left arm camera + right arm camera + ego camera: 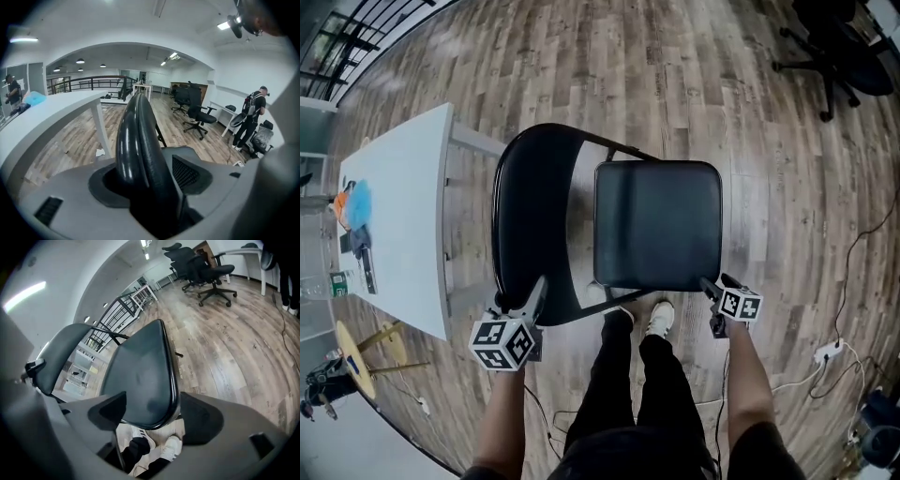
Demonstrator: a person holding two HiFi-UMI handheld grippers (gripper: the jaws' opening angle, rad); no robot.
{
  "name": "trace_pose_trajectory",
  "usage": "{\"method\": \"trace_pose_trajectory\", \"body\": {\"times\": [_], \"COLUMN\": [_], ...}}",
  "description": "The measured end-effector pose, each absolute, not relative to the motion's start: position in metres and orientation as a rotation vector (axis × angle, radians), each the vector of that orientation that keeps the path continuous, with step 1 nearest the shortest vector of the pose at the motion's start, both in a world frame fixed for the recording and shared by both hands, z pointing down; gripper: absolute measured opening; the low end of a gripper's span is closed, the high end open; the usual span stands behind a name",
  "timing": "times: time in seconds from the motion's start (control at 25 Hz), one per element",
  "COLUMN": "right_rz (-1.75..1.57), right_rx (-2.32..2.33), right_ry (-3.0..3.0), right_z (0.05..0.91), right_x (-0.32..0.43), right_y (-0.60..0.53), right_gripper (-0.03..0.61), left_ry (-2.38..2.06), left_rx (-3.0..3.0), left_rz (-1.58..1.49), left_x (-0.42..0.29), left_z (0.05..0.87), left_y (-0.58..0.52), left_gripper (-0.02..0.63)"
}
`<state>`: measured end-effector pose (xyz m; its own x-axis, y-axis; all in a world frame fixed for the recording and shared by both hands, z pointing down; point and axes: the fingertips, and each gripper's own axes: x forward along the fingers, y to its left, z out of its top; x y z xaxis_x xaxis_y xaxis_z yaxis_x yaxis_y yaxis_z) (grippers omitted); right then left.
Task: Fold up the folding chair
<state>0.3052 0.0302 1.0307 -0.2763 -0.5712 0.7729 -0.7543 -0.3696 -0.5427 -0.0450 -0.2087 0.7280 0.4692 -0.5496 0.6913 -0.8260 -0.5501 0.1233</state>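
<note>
Plank floor [675, 84] lies open beyond chair [656, 225] (left tongs [520, 298] straddle backrest [530, 206] edge).

An open-plan office: black swivel office chairs [199, 117], a long white desk [403, 216], wood-plank floor [675, 84] and ceiling strip lights [172, 56].

The right gripper [150, 412] holds its jaws apart, with the near edge of the folding chair's seat [140, 366] between them.
</note>
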Motion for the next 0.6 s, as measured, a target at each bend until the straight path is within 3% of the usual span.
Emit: {"method": "trace_pose_trajectory", "body": {"times": [0.28,0.6], "right_rz": [2.012,2.161], "right_rx": [1.682,1.703], "right_ry": [-1.781,-1.848], "right_z": [1.082,1.092], "right_x": [0.312,0.304], "right_y": [0.013,0.006], "right_gripper": [0.348,0.362], "left_ry": [-1.136,-1.116], "left_rx": [2.276,2.258], "left_rz": [0.774,0.741], "left_x": [-0.032,-0.032], "left_z": [0.736,0.742], "left_y": [-0.211,-0.212], "left_gripper": [0.195,0.152]}}
